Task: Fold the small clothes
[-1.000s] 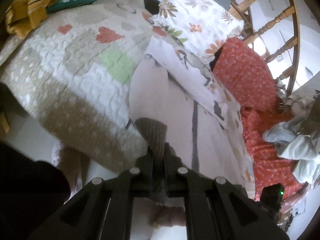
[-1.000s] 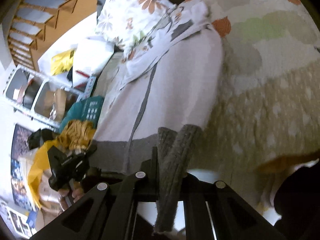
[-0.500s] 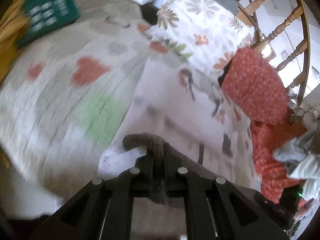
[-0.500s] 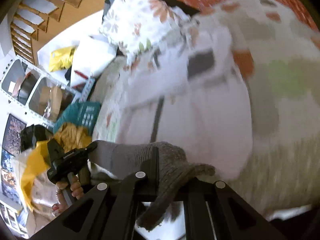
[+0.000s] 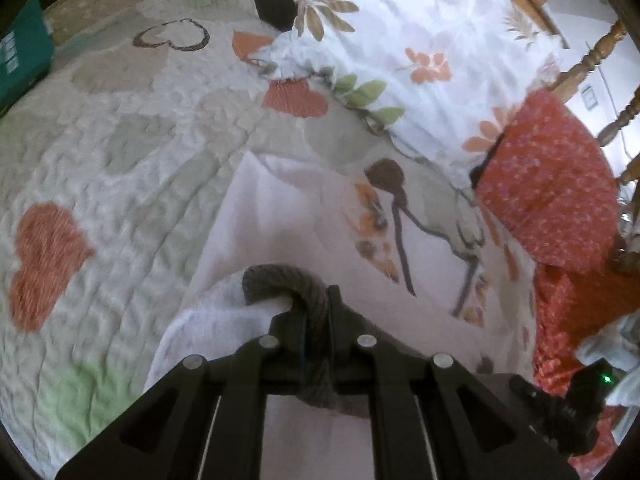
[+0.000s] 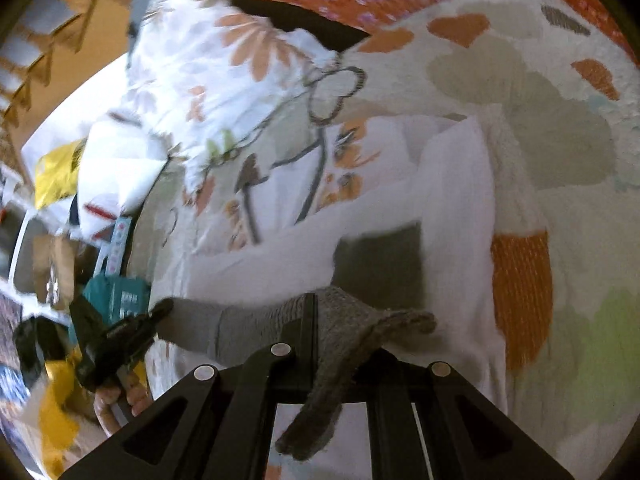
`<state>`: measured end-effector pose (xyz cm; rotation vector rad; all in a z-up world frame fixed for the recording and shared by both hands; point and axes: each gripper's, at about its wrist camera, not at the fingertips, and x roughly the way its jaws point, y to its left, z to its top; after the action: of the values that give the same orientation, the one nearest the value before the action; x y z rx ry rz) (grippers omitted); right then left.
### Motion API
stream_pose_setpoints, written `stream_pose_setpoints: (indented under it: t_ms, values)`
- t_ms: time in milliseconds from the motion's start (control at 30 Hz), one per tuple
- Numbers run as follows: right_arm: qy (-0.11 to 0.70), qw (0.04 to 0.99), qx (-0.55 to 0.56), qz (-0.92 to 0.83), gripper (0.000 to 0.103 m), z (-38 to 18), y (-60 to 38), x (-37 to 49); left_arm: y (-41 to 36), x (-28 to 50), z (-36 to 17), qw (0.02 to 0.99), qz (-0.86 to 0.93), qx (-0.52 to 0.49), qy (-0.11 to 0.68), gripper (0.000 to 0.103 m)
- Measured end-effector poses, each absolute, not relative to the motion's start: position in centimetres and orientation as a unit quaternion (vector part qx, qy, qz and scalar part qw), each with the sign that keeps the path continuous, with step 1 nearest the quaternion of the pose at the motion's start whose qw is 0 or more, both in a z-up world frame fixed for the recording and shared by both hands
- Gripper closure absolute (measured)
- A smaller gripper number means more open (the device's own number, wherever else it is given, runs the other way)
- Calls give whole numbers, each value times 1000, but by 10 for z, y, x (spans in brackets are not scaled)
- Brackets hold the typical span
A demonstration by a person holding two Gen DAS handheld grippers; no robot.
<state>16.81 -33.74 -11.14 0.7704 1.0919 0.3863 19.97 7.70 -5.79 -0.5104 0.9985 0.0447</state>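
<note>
Both tools, left tool (image 5: 318,312) and right tool (image 6: 310,312), pinch the grey hem (image 5: 276,280), now carried up over the white top (image 5: 288,216) toward the flowery pillow (image 5: 404,36): first fold nearly done.

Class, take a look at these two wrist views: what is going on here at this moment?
A person with a gripper in each hand is folding a white garment with a grey knit hem on a heart-patterned quilt. The left gripper and the right gripper are each shut on the hem, holding it over the garment's printed upper part, beside a floral pillow.
</note>
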Motion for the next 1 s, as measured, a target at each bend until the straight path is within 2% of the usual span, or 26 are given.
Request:
stream_pose_setpoints:
  t_ms: [33,100,167,200,233,267,533,1000]
  values:
    - [501,763,368,178,96,-117,-340,180,76,210,-60,849,29,-237,471,93]
    - [489,753,402,181,96,-128,-349,204,77,221,-60,851,36,-237,466,84]
    - [477,750,424,172,87,-136,-358,220,81,228,-54,863,47,-237,444,53]
    - [469,756,428,158,71,-139,-364,228,82,228,-50,868,55,-236,434,49]
    - [464,764,424,144,49,-140,-368,232,85,228,-45,871,62,-236,425,44]
    - [459,774,417,128,43,-140,-371,234,88,228,-42,873,65,-240,420,43]
    - [462,788,395,99,42,-137,-389,231,93,216,-39,866,67,-217,445,43]
    - [468,833,270,117,42,-109,-366,198,95,149,-71,820,42,-66,567,43]
